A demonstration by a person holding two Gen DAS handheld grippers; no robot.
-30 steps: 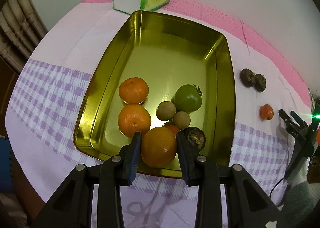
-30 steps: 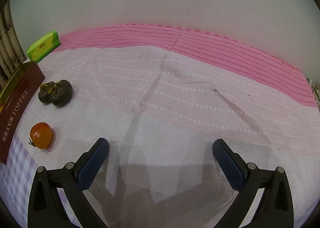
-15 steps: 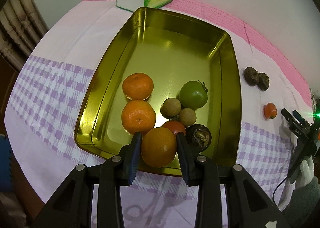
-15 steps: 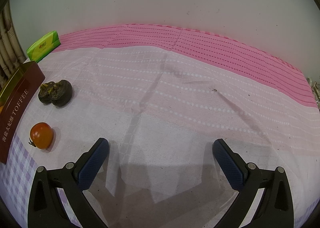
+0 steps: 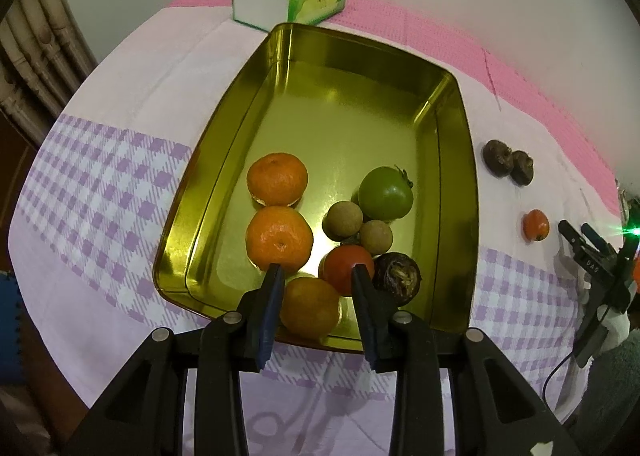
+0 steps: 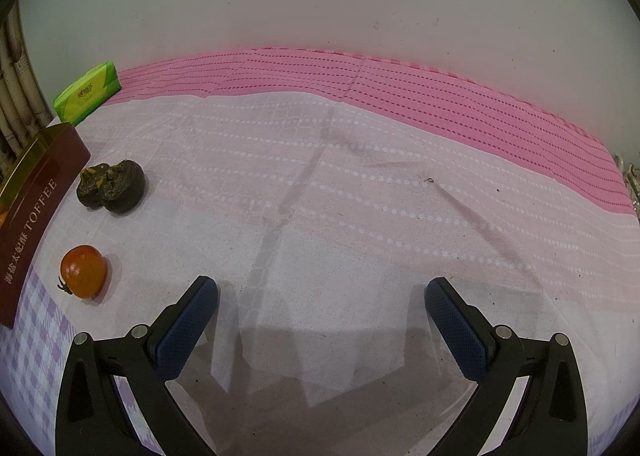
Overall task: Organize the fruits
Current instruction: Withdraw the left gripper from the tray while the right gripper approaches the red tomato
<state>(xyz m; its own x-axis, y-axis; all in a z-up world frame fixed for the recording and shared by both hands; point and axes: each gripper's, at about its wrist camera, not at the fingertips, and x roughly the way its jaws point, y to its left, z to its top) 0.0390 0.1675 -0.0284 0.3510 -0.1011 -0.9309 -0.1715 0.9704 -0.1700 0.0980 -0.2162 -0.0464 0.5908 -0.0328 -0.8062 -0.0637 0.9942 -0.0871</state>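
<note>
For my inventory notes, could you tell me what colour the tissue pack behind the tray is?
The tissue pack is green with white sides, clearest in the left wrist view.

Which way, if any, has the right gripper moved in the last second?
No. The tomato lies at the same spot in its view as before, so the right gripper kept still.

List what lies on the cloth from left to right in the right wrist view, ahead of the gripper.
Toffee tin at the left edge → orange-red tomato → pair of dark brown fruits → bare cloth the rest of the way. The green tissue pack sits farther back, above the tin.
</note>
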